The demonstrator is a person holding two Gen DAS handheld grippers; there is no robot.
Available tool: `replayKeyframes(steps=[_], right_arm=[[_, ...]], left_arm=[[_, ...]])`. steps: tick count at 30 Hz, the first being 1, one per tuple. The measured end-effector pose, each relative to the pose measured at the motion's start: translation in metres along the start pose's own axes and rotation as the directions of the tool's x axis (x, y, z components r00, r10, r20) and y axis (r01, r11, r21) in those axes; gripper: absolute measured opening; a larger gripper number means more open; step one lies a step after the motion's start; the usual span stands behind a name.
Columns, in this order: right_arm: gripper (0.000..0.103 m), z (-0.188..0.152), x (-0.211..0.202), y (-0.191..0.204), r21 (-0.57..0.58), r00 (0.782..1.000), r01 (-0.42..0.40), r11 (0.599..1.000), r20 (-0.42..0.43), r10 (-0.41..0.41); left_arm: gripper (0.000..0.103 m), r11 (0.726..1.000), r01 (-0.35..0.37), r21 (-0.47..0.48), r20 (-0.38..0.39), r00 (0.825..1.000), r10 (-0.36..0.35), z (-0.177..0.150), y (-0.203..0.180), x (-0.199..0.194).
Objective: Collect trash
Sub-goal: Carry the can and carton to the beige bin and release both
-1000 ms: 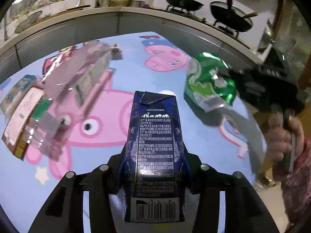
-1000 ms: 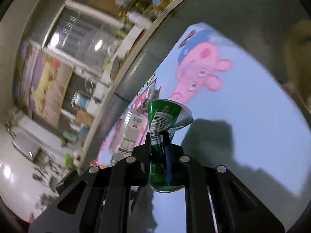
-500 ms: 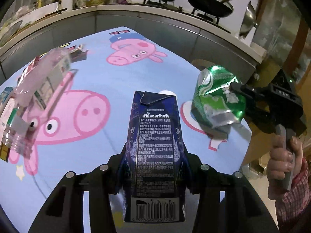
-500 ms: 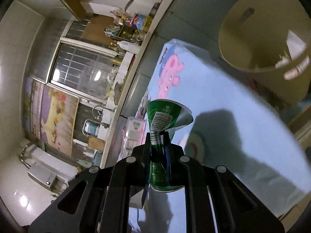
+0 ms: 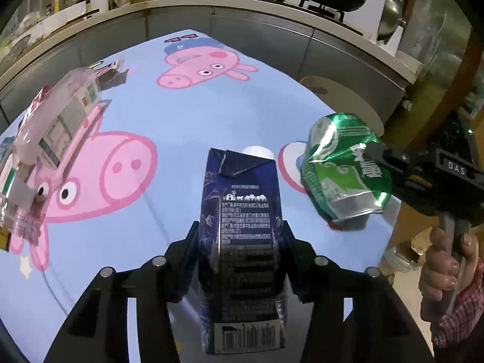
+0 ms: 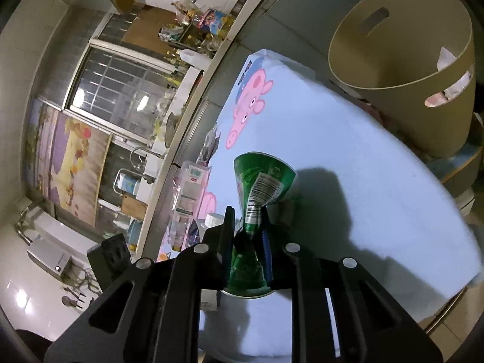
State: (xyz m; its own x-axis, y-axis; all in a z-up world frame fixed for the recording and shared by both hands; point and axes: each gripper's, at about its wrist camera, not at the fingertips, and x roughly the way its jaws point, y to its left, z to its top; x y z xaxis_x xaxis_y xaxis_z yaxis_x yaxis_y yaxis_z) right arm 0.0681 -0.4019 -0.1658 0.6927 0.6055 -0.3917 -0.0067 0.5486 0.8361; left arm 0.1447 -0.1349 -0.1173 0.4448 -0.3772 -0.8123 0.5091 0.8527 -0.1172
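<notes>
Bench (image 5: 187, 121) wears a blue cartoon-pig cloth; kitchen counter with pans behind it. Tan waste bin (image 6: 402, 60) stands just off the bench's far edge in the right wrist view, open mouth tilted toward the camera, scraps of something pale showing through its side slot. Clear plastic bottle (image 5: 51, 130) lies on the bench's left side, more wrappers past it at the edge, too blurred to name. Left claw (image 5: 240, 242) is clamped on the dark blue drink carton (image 5: 242, 227), carton upright between the fingers and off the cloth. Right claw (image 6: 248, 227) has the crushed green can (image 6: 260, 181) pinched at its flattened waist; its jaws have just been opening a little, yet the can sits between the pads and looks held, hovering above the bench near the bin-side edge. A hand (image 5: 444, 266) grips that tool's handle. Step in hand, as I read it: carry phase, both pieces lifted, neither dropped yet. Next move likely needs the right claw carried on over the bin's mouth before any further release, since letting go here would put the can back on the cloth. Carton follows, then back for the bottle and wrappers.
</notes>
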Motion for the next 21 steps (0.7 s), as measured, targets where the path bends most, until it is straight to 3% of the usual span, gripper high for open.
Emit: replayKeyframes(steps=[4,9,14,17,21], right_arm=[[0.012,0.006,-0.004,-0.001,0.014,0.999,-0.046,0.999,0.005,0.046],[0.011,0.047,-0.039,-0.005,0.004,0.987,-0.002,1.0,0.158,0.001],[0.011,0.092,-0.079,-0.014,-0.039,0.935,0.153,0.988,0.329,-0.132],[0.011,0.112,-0.086,-0.023,-0.04,0.906,0.244,0.969,0.365,-0.213],[0.011,0.123,-0.085,-0.035,-0.039,0.888,0.31,0.95,0.369,-0.274]], left_arm=[[0.049,1.0,0.017,0.024,-0.004,1.0,-0.017,0.012,-0.008,0.002],[0.049,0.993,0.105,0.053,0.027,0.994,-0.107,0.063,-0.036,0.006],[0.049,0.967,0.215,0.137,0.058,0.973,-0.225,0.128,-0.093,0.028],[0.049,0.953,0.264,0.149,0.037,0.962,-0.272,0.159,-0.121,0.056],[0.049,0.954,0.254,0.161,0.017,0.965,-0.26,0.181,-0.143,0.091]])
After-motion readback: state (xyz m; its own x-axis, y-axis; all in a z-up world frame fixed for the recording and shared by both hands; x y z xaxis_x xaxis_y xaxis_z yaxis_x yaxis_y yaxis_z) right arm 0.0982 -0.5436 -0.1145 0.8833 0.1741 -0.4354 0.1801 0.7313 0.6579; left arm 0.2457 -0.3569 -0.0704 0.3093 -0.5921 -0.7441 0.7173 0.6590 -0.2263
